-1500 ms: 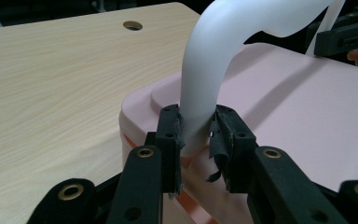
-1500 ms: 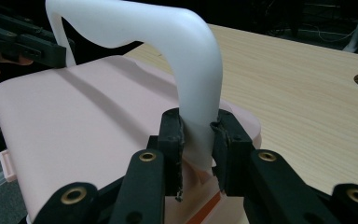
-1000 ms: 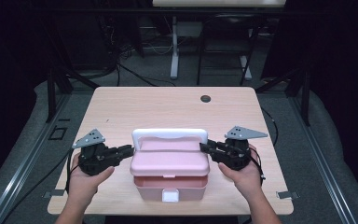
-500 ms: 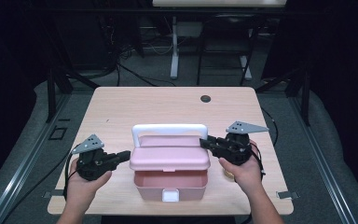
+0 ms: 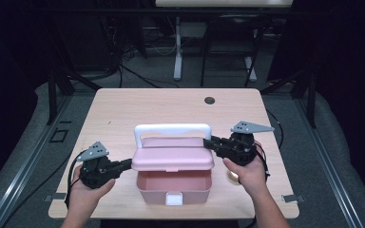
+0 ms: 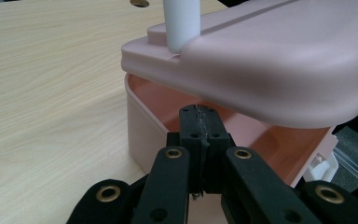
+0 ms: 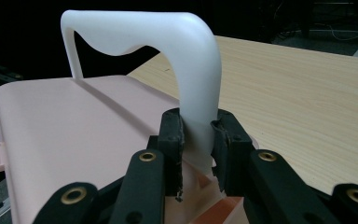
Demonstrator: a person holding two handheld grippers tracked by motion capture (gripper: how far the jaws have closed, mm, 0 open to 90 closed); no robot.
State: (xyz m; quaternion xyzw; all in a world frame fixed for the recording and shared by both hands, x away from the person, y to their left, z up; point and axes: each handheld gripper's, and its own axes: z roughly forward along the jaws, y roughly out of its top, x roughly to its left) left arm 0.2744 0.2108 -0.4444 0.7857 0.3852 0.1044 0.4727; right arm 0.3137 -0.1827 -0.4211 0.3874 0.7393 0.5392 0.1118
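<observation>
**High view: lid lifted by its handle, left claw shut beneath the rim**

High view: a pink box (image 5: 173, 187) is seen near the front edge of the desk (image 5: 123, 109), its long axis running across, between the two hands. The lid (image 5: 173, 159) is raised at the front and tilted, so that the open inside of the box is exposed below it. The white handle (image 5: 171, 130) stands upright along the far side of the lid.

The right claw (image 5: 209, 141) is clamped on the right leg of the handle; in the right gripper view that leg (image 7: 198, 116) is seen pinched between both pads, and the lid is judged to be held up by this grip alone.

The left claw (image 5: 129, 164) lies at the left end of the lid, touching or just beside its rim. In the left gripper view the left claw (image 6: 200, 126) is clenched with nothing between its pads, the tips placed below the overhanging lid edge (image 6: 279, 107) and in front of the box's open mouth.

The coming move is judged to turn on this: the lid lies above the left claw, so it can be pushed further open from below, while the hinge side lies away from the person.
</observation>
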